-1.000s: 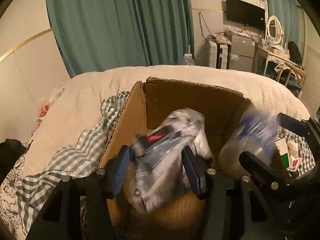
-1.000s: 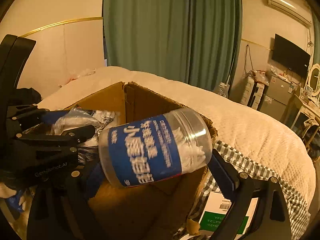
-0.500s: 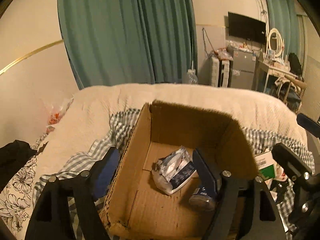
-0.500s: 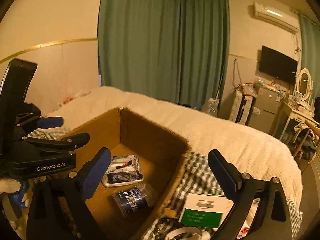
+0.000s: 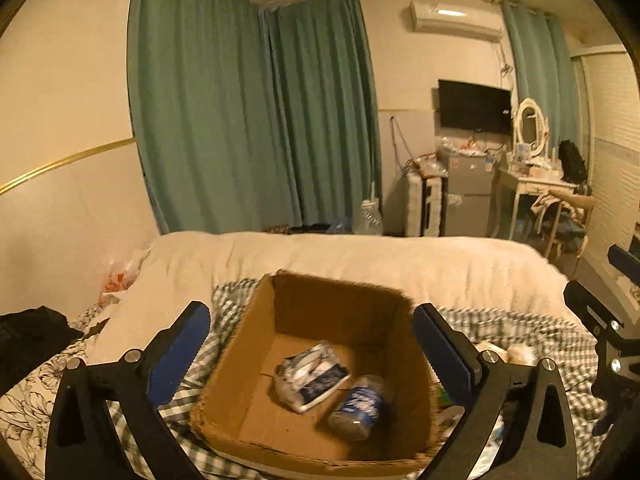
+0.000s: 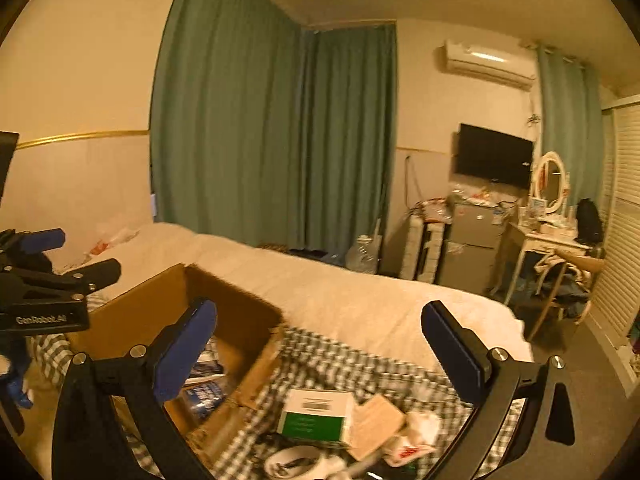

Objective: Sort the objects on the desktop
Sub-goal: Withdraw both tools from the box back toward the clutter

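Both loads have dropped since a second ago: the plastic packet (image 5: pixel 310 376) and the blue-labelled jar (image 5: pixel 360 406), then clamped in our tongs above the box (image 5: pixel 248 364), now lie on its floor, the jar on its side just beside the packet. Our left gripper (image 5: pixel 312 354) has just been opening and its jaws stand wide apart, nothing between the pads; it looks down into the box. Our right gripper (image 6: pixel 320 354) has likewise been spreading and is wide and empty over the checked cloth (image 6: pixel 360 364), to the right of the box. On that cloth, near the box, we see a green and white carton (image 6: pixel 316 418), a tan block (image 6: pixel 376 424) touching it, and a tape roll (image 6: pixel 294 460).
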Motion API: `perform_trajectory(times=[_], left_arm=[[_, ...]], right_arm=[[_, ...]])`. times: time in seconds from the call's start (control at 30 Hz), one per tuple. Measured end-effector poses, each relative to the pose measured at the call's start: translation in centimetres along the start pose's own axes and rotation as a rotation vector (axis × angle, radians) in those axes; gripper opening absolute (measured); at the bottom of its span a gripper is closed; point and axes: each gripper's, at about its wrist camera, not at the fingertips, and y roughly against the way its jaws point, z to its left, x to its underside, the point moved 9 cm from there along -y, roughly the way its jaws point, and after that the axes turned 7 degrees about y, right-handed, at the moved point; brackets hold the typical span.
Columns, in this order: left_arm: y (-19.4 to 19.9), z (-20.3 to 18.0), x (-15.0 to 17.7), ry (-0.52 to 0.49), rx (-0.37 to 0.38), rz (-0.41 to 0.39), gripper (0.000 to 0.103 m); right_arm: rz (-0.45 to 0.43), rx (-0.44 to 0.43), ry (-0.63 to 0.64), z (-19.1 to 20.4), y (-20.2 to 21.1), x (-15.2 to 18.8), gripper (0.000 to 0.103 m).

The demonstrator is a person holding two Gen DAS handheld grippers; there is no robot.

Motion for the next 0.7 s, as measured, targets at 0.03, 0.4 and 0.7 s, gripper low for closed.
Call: perform_trajectory(times=[0.03, 0.4, 0.7], left_arm=[[0.5, -0.5, -0.1, 0.007, 0.013, -0.012, 0.103], [3.1, -6.3, 0.7, -0.039, 0.064, -0.098, 0.103], [2.1, -11.0, 3.6, -0.024, 0.158, -0.055, 0.103]], right_arm=[[-0.003, 0.01, -0.007, -0.6, 0.5, 0.1, 0.103], [-0.03, 0.074, -0.1, -8.5, 5.6, 1.5, 0.103], [0.031, 0.097, -0.136, -13.0, 5.9, 5.7, 0.103]])
